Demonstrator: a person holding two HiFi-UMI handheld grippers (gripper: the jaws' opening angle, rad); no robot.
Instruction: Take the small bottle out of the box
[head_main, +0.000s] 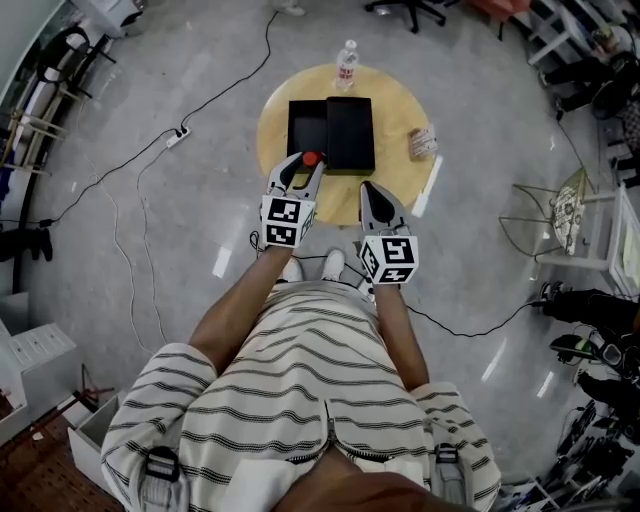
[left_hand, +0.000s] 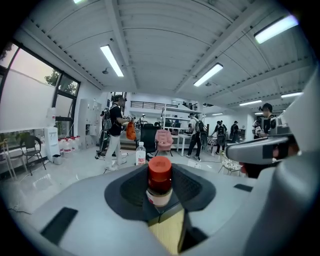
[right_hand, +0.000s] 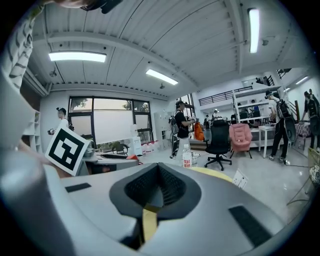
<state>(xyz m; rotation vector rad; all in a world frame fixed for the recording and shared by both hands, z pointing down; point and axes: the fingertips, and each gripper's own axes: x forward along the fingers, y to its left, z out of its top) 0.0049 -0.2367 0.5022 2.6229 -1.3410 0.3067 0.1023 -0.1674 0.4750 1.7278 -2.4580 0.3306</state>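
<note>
My left gripper (head_main: 306, 168) is shut on the small bottle (head_main: 311, 158), a little jar with a red cap, at the near edge of the round wooden table (head_main: 400, 105). In the left gripper view the small bottle (left_hand: 159, 181) stands upright, pinched between the dark pads of my left gripper (left_hand: 161, 202). The black box (head_main: 331, 133) lies open just beyond it, lid and base side by side. My right gripper (head_main: 370, 195) hovers at the table's near edge, to the right of the left one. In the right gripper view my right gripper (right_hand: 154, 199) is shut with nothing in it.
A clear water bottle (head_main: 346, 63) stands at the table's far edge, seen also as the water bottle (left_hand: 141, 154) and the water bottle (right_hand: 187, 156). A small packet (head_main: 423, 142) lies on the table's right side. A wire chair (head_main: 560, 215) and floor cables (head_main: 150, 160) surround the table. People walk in the background.
</note>
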